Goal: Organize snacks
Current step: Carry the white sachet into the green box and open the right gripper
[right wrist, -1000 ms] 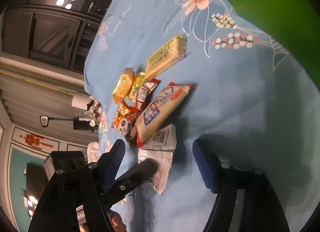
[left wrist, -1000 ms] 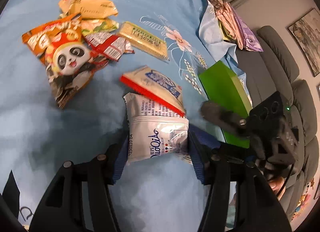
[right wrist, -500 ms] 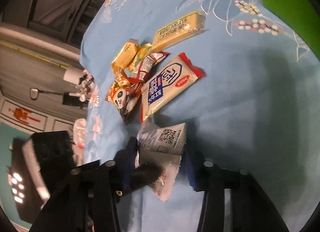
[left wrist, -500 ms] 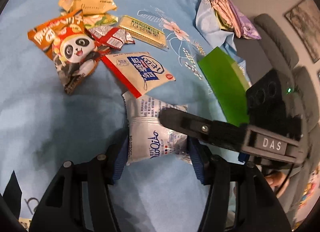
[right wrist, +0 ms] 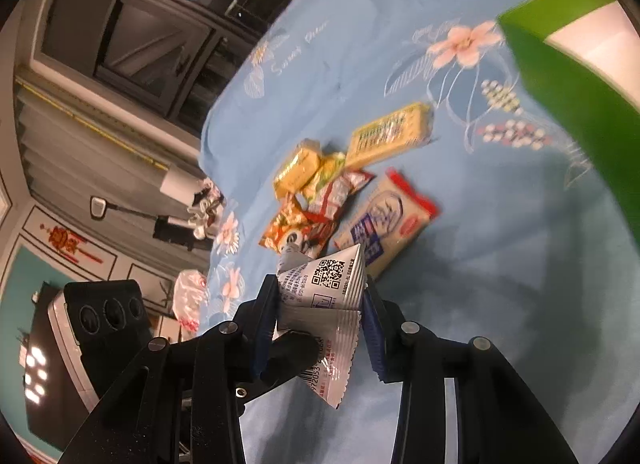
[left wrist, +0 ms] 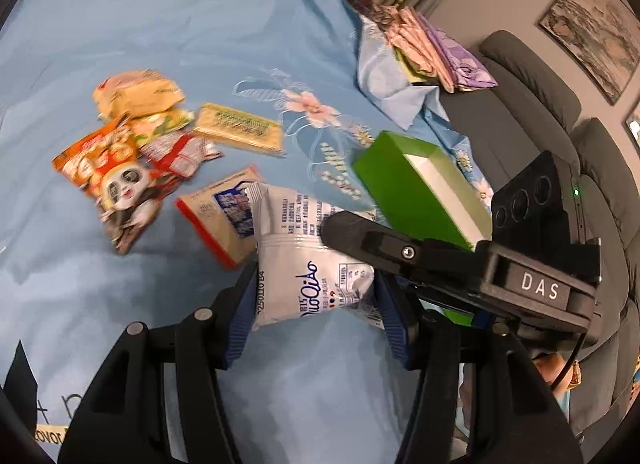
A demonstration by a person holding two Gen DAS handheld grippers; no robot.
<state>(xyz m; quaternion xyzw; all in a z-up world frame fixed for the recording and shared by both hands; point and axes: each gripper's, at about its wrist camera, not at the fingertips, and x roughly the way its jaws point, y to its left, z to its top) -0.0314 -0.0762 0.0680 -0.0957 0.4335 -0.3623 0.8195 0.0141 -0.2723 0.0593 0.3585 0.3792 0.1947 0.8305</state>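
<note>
Both grippers hold the same white snack packet (left wrist: pixel 304 260) above the blue cloth. My left gripper (left wrist: pixel 314 304) is shut on its lower part. My right gripper (right wrist: pixel 320 318) is shut on its other end (right wrist: pixel 324 288), and one of its black fingers lies across the packet in the left wrist view. A green box (left wrist: pixel 404 187) with a white inside stands to the right; it also shows in the right wrist view (right wrist: pixel 580 95). Loose snacks lie on the cloth: a red-edged cracker packet (left wrist: pixel 224 211), a panda bag (left wrist: pixel 116 179), a yellow bar (left wrist: pixel 240 127).
A blue flowered cloth (left wrist: pixel 200 31) covers the surface. Folded fabrics (left wrist: pixel 424 51) lie at the back right, with a grey sofa (left wrist: pixel 532 103) beyond. A yellow packet (left wrist: pixel 136 93) and a red-white wrapper (left wrist: pixel 180 151) lie in the snack pile.
My right gripper has closed on the white packet, which my left gripper was holding. Both have lifted it off the cloth, and the red-edged packet now lies flat.
</note>
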